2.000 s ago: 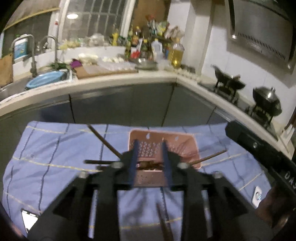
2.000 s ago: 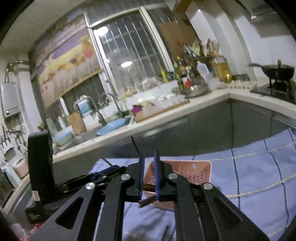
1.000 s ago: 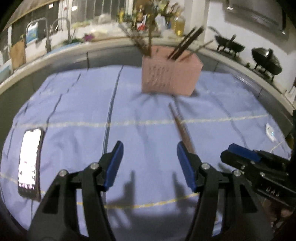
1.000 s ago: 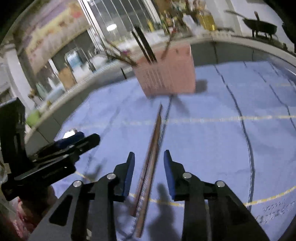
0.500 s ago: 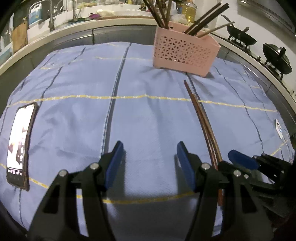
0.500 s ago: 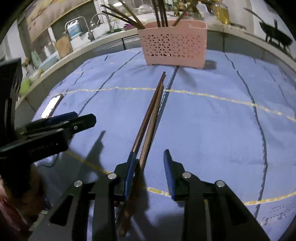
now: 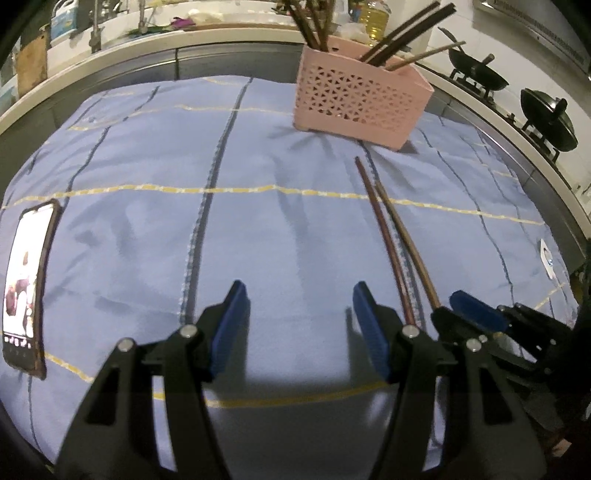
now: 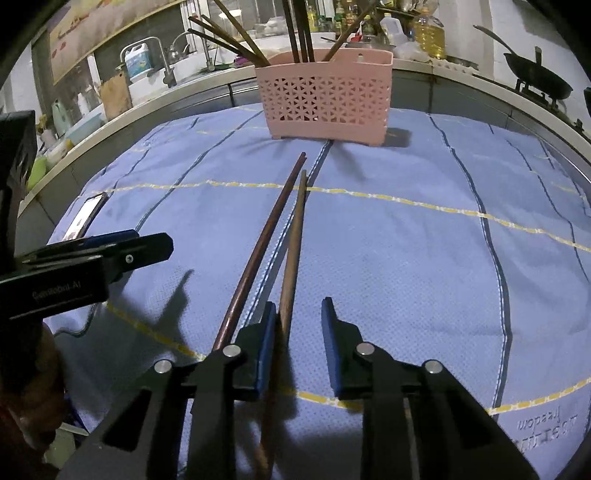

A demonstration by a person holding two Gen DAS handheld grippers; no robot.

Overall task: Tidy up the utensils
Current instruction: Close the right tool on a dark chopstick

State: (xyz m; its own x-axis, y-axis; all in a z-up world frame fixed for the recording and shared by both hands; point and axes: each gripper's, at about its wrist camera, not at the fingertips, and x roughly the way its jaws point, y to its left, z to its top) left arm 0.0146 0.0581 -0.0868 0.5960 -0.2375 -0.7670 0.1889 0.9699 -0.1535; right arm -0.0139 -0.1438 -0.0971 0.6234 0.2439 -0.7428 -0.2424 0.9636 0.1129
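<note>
A pink perforated basket [image 7: 360, 99] [image 8: 327, 98] stands at the far side of the blue cloth with several chopsticks upright in it. Two loose chopsticks lie side by side on the cloth, a dark one [image 8: 258, 254] [image 7: 382, 236] and a lighter brown one [image 8: 291, 251] [image 7: 406, 240]. My right gripper [image 8: 298, 332] is open low over the cloth, with the lighter chopstick lying between its fingers, against the left one. My left gripper [image 7: 298, 314] is open and empty, just left of the chopsticks. The right gripper's fingers [image 7: 476, 308] show at the left view's right edge.
A phone [image 7: 27, 280] [image 8: 83, 216] lies on the cloth's left side. A counter with sink and taps [image 8: 162, 66] curves behind, with bottles [image 8: 428, 33] and woks on a stove [image 7: 546, 118] to the right. A white tag [image 7: 546, 256] lies on the cloth's right edge.
Both grippers came away from the basket, opened and dropped low over the cloth. The right gripper moved forward along the two chopsticks, and the lighter one now lies between its fingers.
</note>
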